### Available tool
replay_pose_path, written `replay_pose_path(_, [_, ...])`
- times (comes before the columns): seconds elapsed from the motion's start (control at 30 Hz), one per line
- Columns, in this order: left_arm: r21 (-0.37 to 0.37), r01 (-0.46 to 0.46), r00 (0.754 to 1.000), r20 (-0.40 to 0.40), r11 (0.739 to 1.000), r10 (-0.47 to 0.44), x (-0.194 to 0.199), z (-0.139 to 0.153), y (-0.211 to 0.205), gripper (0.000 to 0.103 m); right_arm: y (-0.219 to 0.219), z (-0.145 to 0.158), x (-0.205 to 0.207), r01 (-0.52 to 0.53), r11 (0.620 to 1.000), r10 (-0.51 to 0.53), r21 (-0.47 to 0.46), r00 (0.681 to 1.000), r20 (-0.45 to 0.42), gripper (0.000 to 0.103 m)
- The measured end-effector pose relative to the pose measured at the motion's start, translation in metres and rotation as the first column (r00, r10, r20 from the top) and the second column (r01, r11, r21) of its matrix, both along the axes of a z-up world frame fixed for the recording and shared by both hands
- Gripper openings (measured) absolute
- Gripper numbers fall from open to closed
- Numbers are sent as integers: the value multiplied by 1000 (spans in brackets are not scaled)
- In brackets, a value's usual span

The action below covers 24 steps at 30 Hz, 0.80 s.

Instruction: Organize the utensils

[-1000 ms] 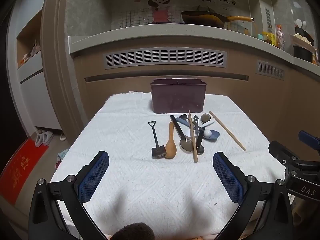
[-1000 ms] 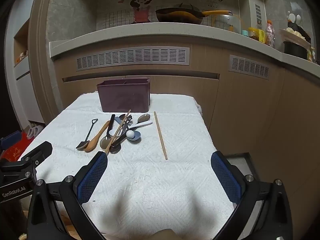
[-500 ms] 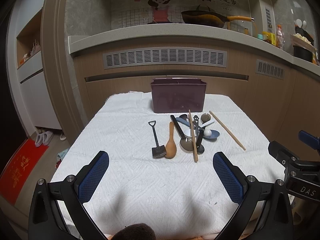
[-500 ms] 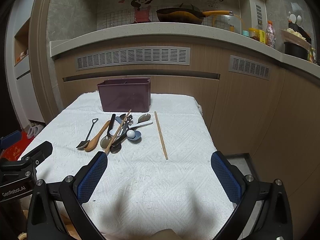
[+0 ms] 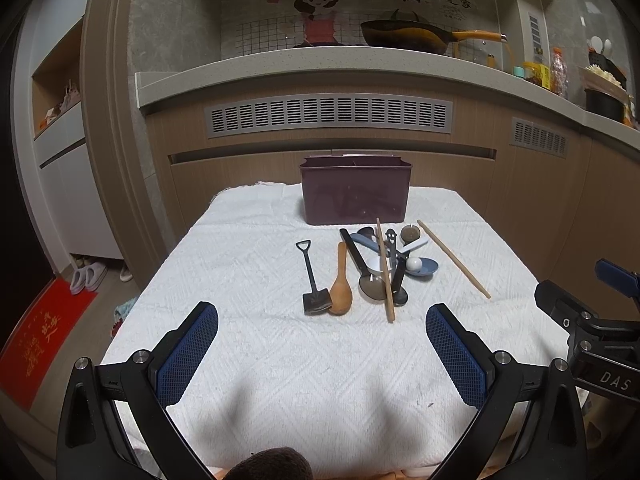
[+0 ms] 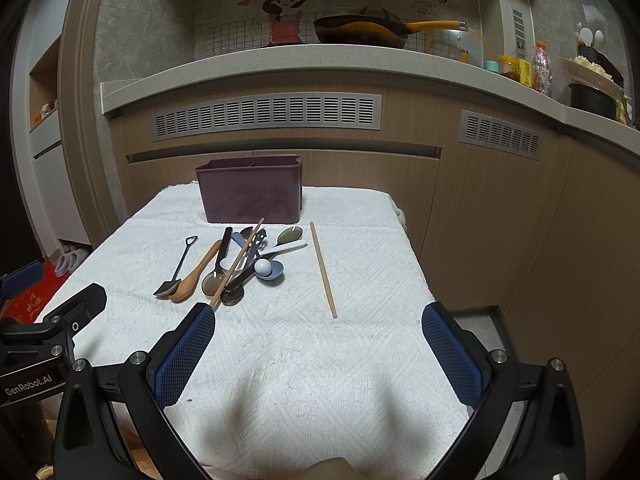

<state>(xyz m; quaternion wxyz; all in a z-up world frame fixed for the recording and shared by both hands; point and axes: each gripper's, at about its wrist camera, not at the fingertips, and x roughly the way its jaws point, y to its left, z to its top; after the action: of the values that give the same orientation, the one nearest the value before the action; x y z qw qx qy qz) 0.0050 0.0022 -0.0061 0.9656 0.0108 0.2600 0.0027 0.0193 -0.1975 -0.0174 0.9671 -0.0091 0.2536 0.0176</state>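
**Utensils loose on table, both tools wide and empty**

Risks first. Pile of utensils (image 5: 380, 268) tangled at mid-table: one chopstick (image 5: 385, 270) lying across dark spoons and a blue spoon (image 5: 426, 267) carrying a small white ball (image 5: 415, 265). Pulling any lower piece likely to drag the chopstick or roll the ball off (ball looks free to move, not fixed). Thin, flat items on soft white towel (image 5: 280, 360): pads could pinch cloth along with a handle, or slide off a round stick. Second chopstick (image 6: 323, 269) lying alone to the right of the pile, easiest clean pick from the right side. Shovel-shaped spoon (image 5: 313, 280) and wooden spoon (image 5: 341, 282) touching at their bowls; lifting one may nudge the other. Purple bin (image 5: 355, 190) standing upright at far end of table, just behind the pile; a divider visible inside, so wrong compartment a possible slip. Long reach over the pile could knock it.

Tools. Left tool (image 5: 322, 344) spread fully apart, blue pads clear of everything, hovering above bare towel near the front edge, well short of the utensils. Right tool (image 6: 318, 344) likewise spread wide, gripping nothing; left pad overlapping the near chopstick tip in view only, contact unlikely. Nothing in bin as far as visible (interior mostly hidden).
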Motion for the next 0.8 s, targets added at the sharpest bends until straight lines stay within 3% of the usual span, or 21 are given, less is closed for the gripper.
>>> replay_pose_path(0.8, [1,1,1000,0,1000,-1,-1,1,0,103,1,-2,0,-1,1000,1,0,1000,-1,103])
